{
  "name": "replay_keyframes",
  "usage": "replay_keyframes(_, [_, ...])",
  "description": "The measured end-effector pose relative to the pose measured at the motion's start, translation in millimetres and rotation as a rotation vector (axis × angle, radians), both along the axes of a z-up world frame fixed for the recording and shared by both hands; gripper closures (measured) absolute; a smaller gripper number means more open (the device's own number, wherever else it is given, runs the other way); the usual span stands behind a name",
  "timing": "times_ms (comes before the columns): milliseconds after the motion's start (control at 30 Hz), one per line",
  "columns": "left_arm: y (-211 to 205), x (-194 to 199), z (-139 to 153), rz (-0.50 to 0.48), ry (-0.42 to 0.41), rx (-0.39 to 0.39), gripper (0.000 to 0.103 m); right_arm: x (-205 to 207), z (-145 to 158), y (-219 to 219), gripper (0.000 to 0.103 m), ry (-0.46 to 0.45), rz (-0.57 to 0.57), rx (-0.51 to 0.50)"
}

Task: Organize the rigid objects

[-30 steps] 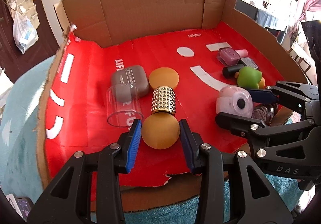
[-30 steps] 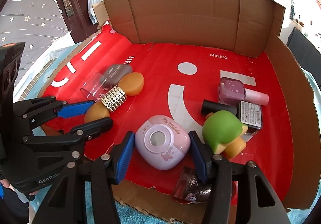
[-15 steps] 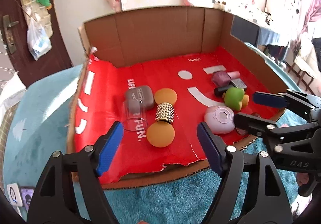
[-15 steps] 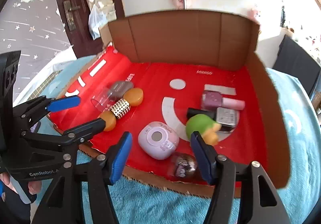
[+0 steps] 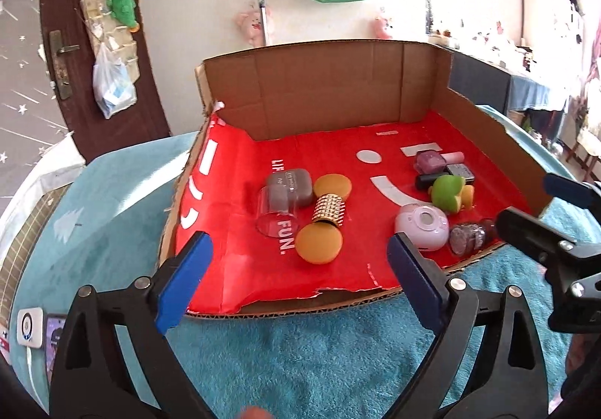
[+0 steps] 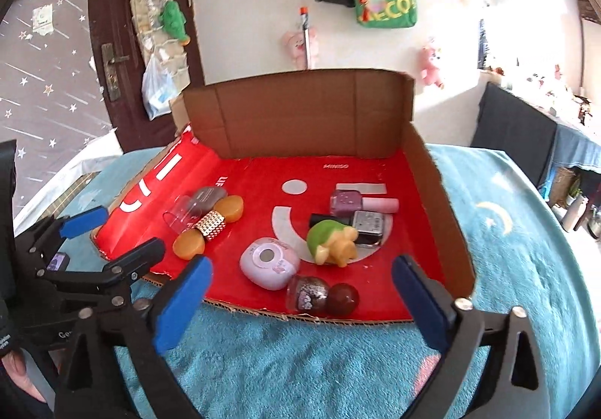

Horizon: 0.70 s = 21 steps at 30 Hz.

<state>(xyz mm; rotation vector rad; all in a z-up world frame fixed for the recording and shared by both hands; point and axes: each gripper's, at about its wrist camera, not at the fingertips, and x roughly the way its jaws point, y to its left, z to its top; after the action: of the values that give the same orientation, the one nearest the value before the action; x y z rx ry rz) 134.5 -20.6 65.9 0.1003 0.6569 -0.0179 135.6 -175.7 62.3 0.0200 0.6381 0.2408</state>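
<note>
A cardboard box [image 5: 326, 88] with a red lining holds everything. An orange dumbbell-shaped piece with a gold studded middle [image 5: 325, 218] lies beside a grey case [image 5: 291, 186] and a clear cup [image 5: 276, 212]. On the right are a pink round device [image 6: 268, 263], a green toy [image 6: 330, 237], nail polish bottles [image 6: 349, 201] and a glittery bottle [image 6: 319, 293]. My left gripper [image 5: 300, 291] hangs in front of the box's torn front edge, jaws opening, nothing between them. My right gripper [image 6: 302, 291] is also back from the box, jaws opening and empty.
The box rests on a teal fluffy cloth [image 5: 319, 355]. A phone and a small white device [image 5: 28, 325] lie at the far left. Behind are a brown door [image 6: 112, 24] and a wall with hanging bags [image 6: 387, 2].
The left gripper let go of the orange dumbbell piece and the right gripper let go of the pink device. Both drew back and up out of the box, jaws spreading wide.
</note>
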Motion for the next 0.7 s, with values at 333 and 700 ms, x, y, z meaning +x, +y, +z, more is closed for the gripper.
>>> replay_keyframes(333, [1.8, 0.6, -14.5, 0.031, 0.009, 0.006, 0.008, -2.0, -21.2, -3.1, 0.0, -0.019, -0.1, -0.048])
replay_keyframes(700, [5.3, 6.2, -30.2, 0.029, 0.053, -0.027, 0.007, 1.4, -36.8, 0.6, 0.0, 0.015, -0.112, -0.08])
